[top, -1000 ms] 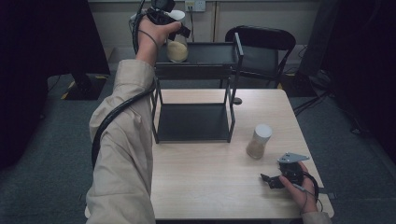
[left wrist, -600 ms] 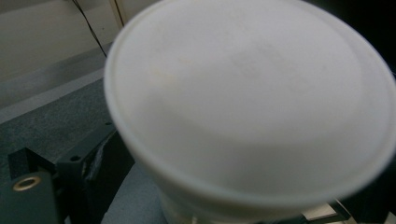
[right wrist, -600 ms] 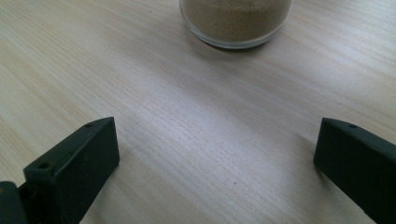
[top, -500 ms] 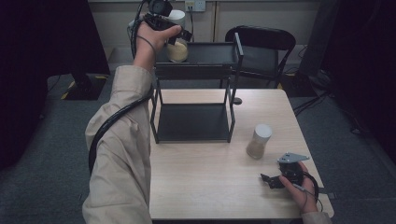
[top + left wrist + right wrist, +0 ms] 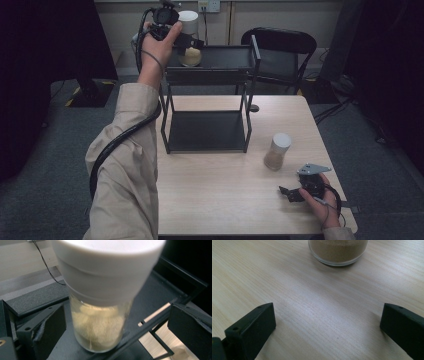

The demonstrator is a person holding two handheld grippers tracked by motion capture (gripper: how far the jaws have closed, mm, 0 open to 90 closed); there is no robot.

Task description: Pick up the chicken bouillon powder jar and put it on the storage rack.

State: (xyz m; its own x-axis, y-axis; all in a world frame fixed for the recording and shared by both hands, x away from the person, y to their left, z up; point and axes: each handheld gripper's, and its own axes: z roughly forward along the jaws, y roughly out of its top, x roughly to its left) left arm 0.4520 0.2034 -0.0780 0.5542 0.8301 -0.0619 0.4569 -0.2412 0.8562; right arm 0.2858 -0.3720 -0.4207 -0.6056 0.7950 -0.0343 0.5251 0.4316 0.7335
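On the top shelf of the black rack (image 5: 210,75), far edge of the bench (image 5: 230,200): one jar (image 5: 100,322), white lid, pale yellowish contents, standing upright on the shelf surface near its left end. Status: placed, by the look of it. Left gripper (image 5: 187,44) at the jar, jaws just been opening and now spread wide; in the left gripper view the jar stands between them with a clear gap at each side, neither pad pressing. The grip is released, the hand not yet withdrawn.

On the bench, right of the rack: second jar (image 5: 277,151), white lid, brown powder, upright, untouched. Judged the remaining item, if both jars are bound for the rack. Right gripper (image 5: 292,194) rests low on the bench near the front right corner, jaws spread, nothing between them; the brown jar stands ahead of them, apart, its base at the top of the right gripper view.

Lower shelf of rack: bare.
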